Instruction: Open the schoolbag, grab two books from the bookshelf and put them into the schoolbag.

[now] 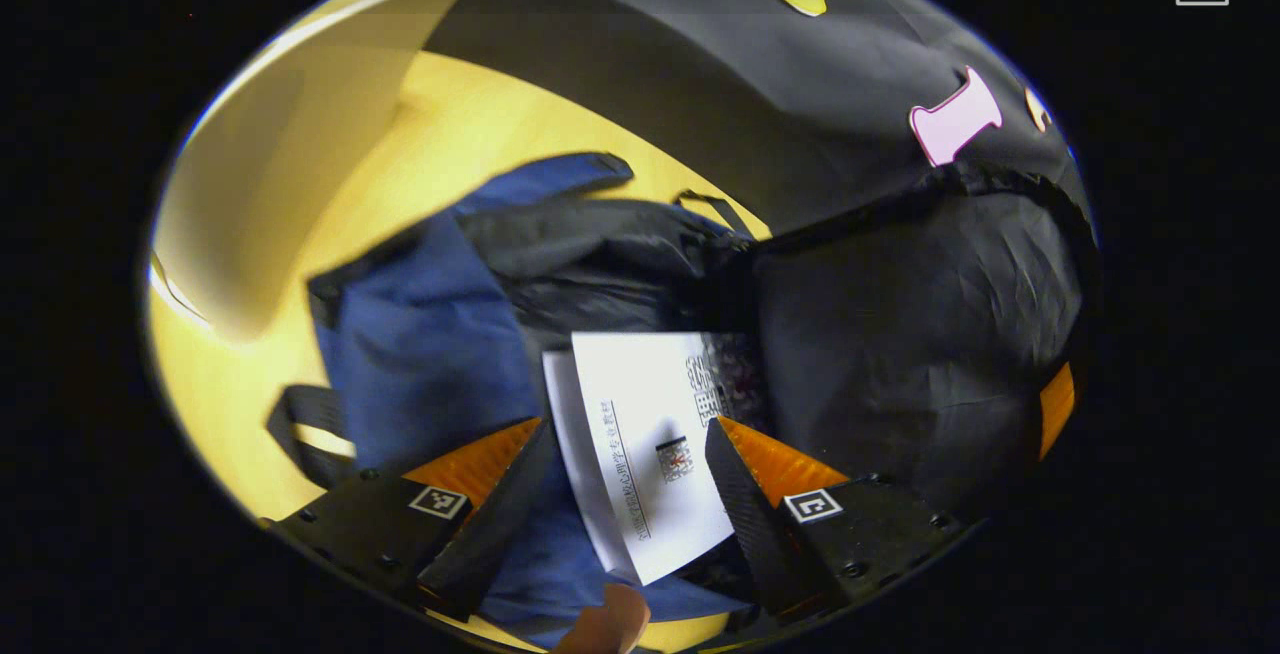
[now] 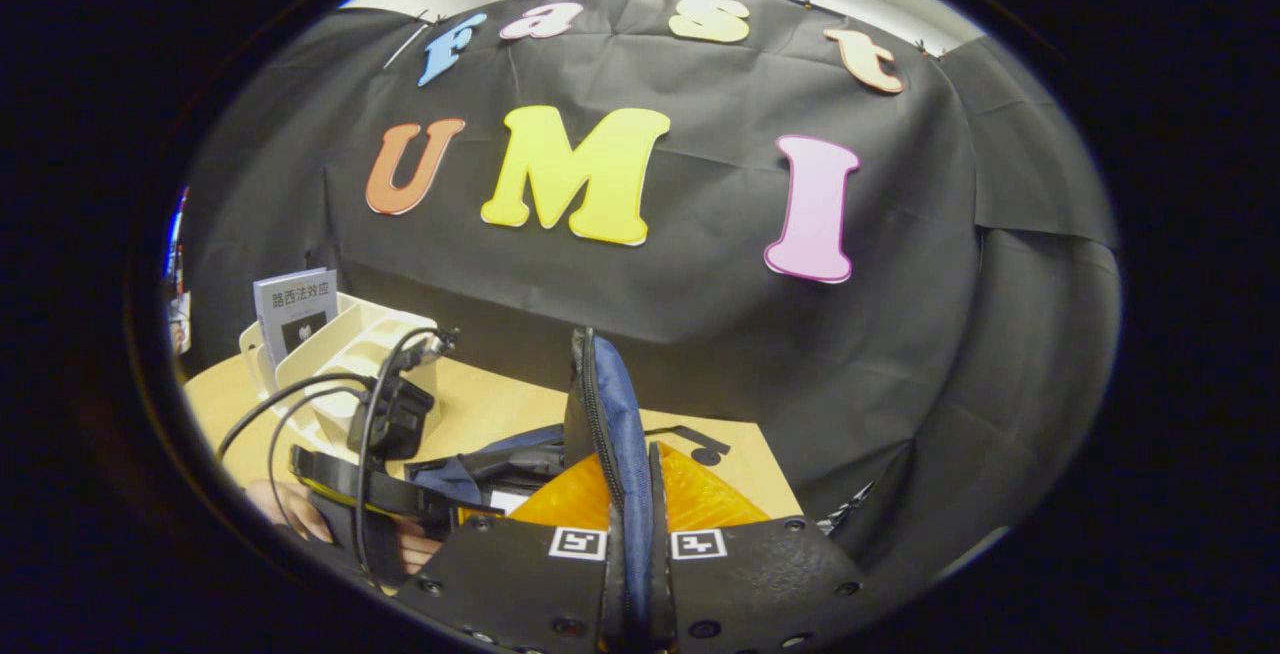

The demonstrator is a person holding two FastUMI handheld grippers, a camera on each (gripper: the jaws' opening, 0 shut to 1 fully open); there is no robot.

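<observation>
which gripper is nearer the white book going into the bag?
Left. The left gripper straddles the white book over the open schoolbag, jaws apart. The right gripper is clamped on the bag's raised flap, off the book.

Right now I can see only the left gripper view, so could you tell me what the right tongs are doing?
Observer: The right tongs are shut on the schoolbag, holding its blue edge upright.
Operator: Thank you. Is there a book on the bookshelf?
Observer: Yes, one grey book stands in the white bookshelf.
Operator: And where is that bookshelf?
Observer: On the wooden table, close to the black wall cloth, at the left of the right gripper view.
</observation>
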